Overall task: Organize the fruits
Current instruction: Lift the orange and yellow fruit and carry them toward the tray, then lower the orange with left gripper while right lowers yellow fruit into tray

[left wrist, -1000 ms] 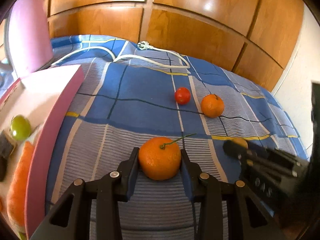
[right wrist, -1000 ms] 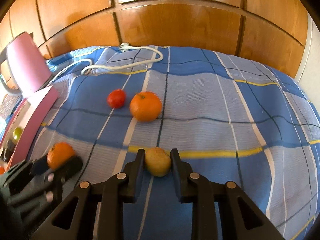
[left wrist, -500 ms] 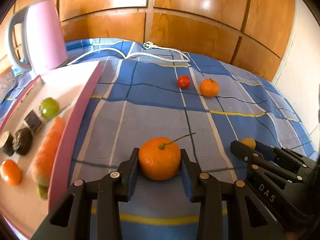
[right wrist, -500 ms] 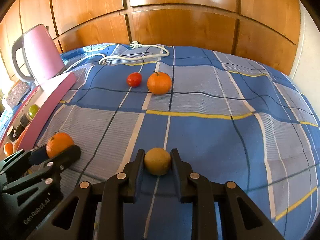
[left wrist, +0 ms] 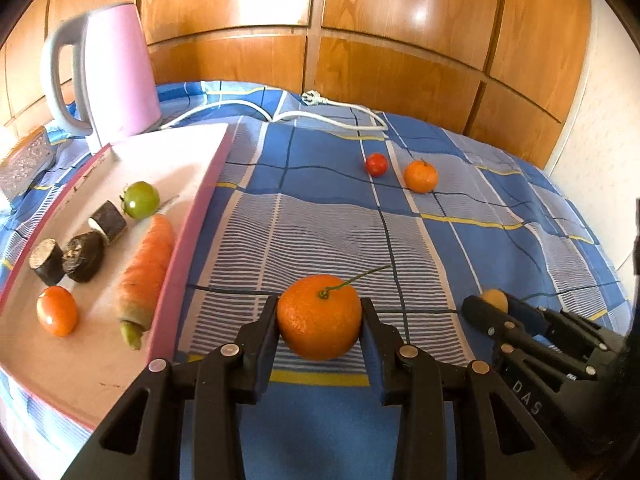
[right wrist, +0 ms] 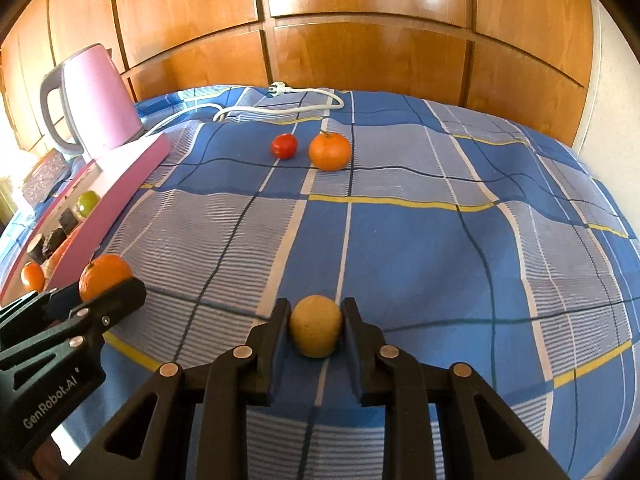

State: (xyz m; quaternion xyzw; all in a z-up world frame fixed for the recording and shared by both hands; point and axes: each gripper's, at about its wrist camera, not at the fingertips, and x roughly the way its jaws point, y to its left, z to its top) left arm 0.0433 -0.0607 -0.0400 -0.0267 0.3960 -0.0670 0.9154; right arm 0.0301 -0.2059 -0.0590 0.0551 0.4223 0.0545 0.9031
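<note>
The left gripper (left wrist: 320,318) is closed on a round orange mandarin with a thin green stem (left wrist: 319,317); both black pads press its sides and the fruit hangs clear above the blue checked cloth (left wrist: 320,216). The right gripper (right wrist: 316,330) has its jaws drawn in narrow around a small round yellow-brown fruit (right wrist: 316,331), gripped at its left and right sides. In the left wrist view the right gripper shows at 4 o'clock from the mandarin, near it but apart.

At 9 o'clock from the held mandarin lies a pink-edged white cutting board (left wrist: 188,236), its long raised edge running toward 11 o'clock. On it lie an orange carrot (left wrist: 146,270) just beside that edge, a green tomato (left wrist: 140,200), three dark cut cylinders (left wrist: 80,250) and a small orange-red tomato (left wrist: 57,311). A pink electric kettle with a grey handle (left wrist: 116,76) stands at the board's far end.

At 1 o'clock, well apart from both grippers, a second orange mandarin (right wrist: 330,151) sits just beside a small red tomato (right wrist: 285,146) on the cloth. A white power cord with plug (right wrist: 280,106) lies at 12 o'clock near wooden panelling (right wrist: 360,40). Between the grippers and the far fruit the cloth is open; its right side falls away toward a pale wall (left wrist: 600,140).
</note>
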